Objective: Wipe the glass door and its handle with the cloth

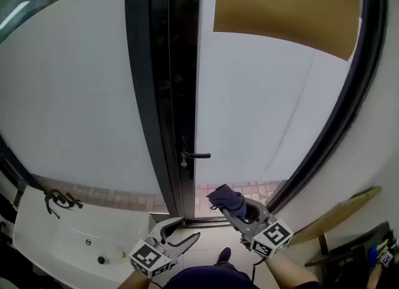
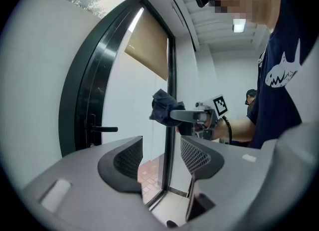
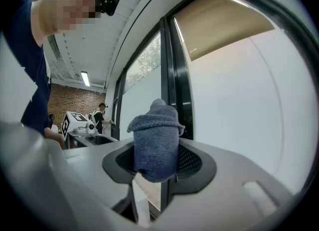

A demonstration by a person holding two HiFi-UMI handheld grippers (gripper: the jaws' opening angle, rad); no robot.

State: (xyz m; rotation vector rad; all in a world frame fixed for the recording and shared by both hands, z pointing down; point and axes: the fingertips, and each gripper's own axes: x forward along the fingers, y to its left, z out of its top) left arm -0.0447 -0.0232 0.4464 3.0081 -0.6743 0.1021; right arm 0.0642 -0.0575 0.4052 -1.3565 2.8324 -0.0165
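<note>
The glass door (image 1: 249, 107) with its black frame (image 1: 168, 94) fills the head view; its black lever handle (image 1: 194, 155) sits low on the frame. My right gripper (image 1: 225, 205) is shut on a bunched dark blue cloth (image 1: 227, 198), held just below and right of the handle, short of the glass. The cloth (image 3: 155, 142) fills the jaws in the right gripper view. My left gripper (image 1: 181, 231) is open and empty, low near the door's bottom. From the left gripper view I see the handle (image 2: 102, 129) and the cloth (image 2: 163, 109).
A white counter with a sink (image 1: 68, 244) and a black cable (image 1: 59, 200) lies at lower left. A wooden board (image 1: 336, 213) leans at lower right. A tan blind (image 1: 287, 7) covers the door's upper part. Brick paving (image 1: 243, 191) shows through the glass.
</note>
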